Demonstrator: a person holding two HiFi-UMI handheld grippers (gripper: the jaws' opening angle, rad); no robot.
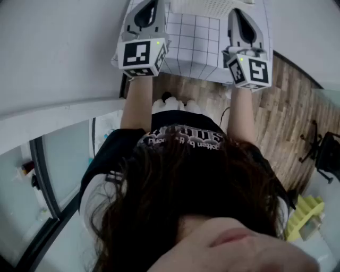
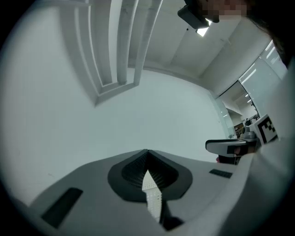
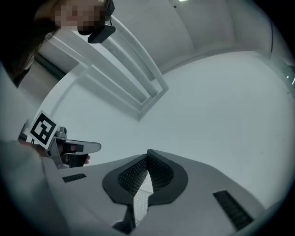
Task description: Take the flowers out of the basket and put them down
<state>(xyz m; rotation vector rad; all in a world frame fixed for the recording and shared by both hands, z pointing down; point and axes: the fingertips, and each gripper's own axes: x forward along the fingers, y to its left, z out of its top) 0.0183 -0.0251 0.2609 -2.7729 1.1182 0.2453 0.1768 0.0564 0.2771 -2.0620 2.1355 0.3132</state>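
Head view, like both gripper views, catches neither the flowers nor the basket, so I cannot tell where they lie or which way they point. My left gripper (image 1: pixel 147 13) sits at the upper left of the frame and my right gripper (image 1: pixel 243 21) at the upper right, well apart, both seen against the white gridded tabletop (image 1: pixel 194 37). Left gripper view shows my dark ribbed pads (image 2: pixel 131 170) pressed together with nothing pinched. Right gripper view shows the same, tips meeting before a plain white wall (image 3: pixel 221 106). Brown wooden plank floor (image 1: pixel 287 106) fills the right.
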